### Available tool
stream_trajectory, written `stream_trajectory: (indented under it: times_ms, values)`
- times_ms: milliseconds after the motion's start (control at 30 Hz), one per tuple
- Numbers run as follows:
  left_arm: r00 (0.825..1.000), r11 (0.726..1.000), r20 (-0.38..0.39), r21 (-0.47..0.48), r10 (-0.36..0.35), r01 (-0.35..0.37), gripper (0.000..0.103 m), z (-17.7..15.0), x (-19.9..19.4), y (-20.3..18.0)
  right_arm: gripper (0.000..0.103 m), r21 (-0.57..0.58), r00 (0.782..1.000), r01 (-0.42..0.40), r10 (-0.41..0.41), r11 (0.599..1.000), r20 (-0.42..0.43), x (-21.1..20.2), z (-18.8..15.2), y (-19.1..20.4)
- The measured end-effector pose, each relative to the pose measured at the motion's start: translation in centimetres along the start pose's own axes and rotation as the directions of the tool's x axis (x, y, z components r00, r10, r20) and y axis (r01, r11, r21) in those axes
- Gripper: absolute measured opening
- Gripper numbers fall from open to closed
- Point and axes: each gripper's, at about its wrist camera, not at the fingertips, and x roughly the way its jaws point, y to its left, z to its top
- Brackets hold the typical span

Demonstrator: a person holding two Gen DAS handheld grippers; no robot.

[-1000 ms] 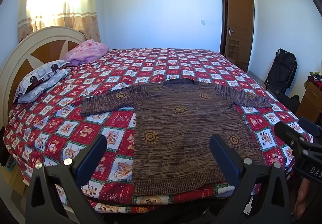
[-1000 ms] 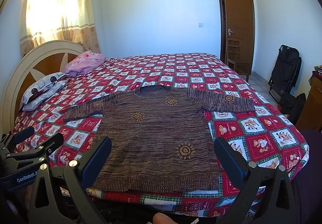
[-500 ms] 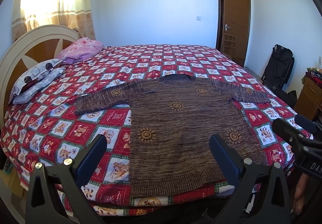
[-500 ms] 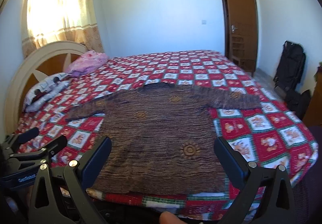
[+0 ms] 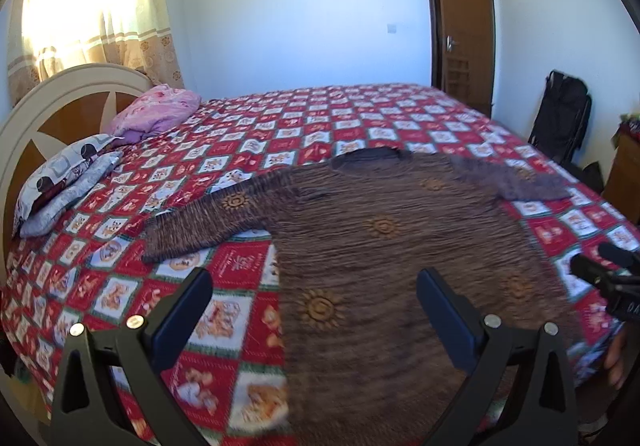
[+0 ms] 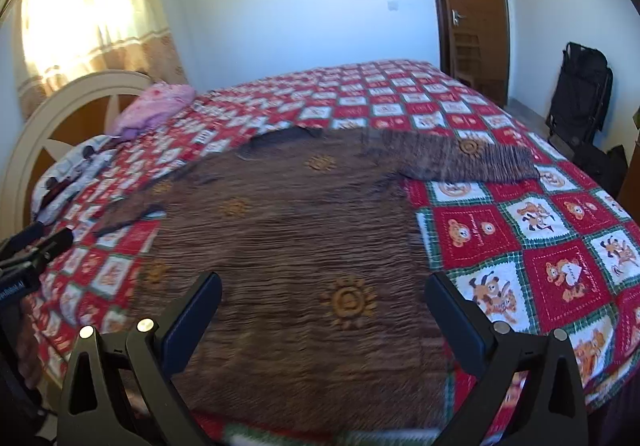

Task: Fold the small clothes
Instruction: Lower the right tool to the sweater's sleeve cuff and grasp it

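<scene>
A brown sweater (image 5: 380, 246) is spread flat on the quilted bed (image 6: 520, 230), sleeves outstretched. Both the left tool (image 5: 312, 310) and right tool (image 6: 324, 318) are held released above it. Pillows (image 5: 68, 181) are stacked by the headboard (image 5: 48, 105).

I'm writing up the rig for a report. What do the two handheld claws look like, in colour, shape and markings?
Both are alike: the left claw and right claw are black plastic, each with two flat dark-blue rectangular pads on triangular cut-out arms, fixed by silver round screws. White lettering, only partly readable, marks each claw's side body. No cables or sleeves show.
</scene>
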Motion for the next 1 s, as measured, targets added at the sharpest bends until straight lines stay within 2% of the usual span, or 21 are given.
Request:
stream_trajectory:
  times_ms: [233,500,667,800,1000]
  values:
    - [0.997,1.0,-0.082,0.013,0.003,-0.002,0.103,2.1,6.5,-0.6,0.101,0.013,0.996,0.088,-0.088,0.996,-0.018,5.4,2.7,-4.7]
    - [0.994,0.999,-0.105,0.034,-0.004,0.008,0.103,4.2,12.3,-3.1,0.082,0.085,0.978,0.202,-0.197,0.976,-0.065,10.4,6.4,-12.1]
    - [0.995,0.998,-0.098,0.059,0.017,-0.011,0.103,5.1,16.0,-4.1,0.079,0.165,0.958,0.285,-0.273,0.944,-0.093,12.7,9.0,-18.2]
    - [0.992,0.998,-0.119,0.063,0.038,-0.03,0.103,5.4,19.2,-4.3,0.062,0.233,0.942,0.332,-0.311,0.914,-0.123,14.0,10.8,-22.8]
    - [0.982,0.998,-0.179,0.031,0.061,-0.056,0.103,5.2,23.1,-3.5,0.06,0.279,0.925,0.379,-0.35,0.882,-0.15,16.3,12.7,-27.6]
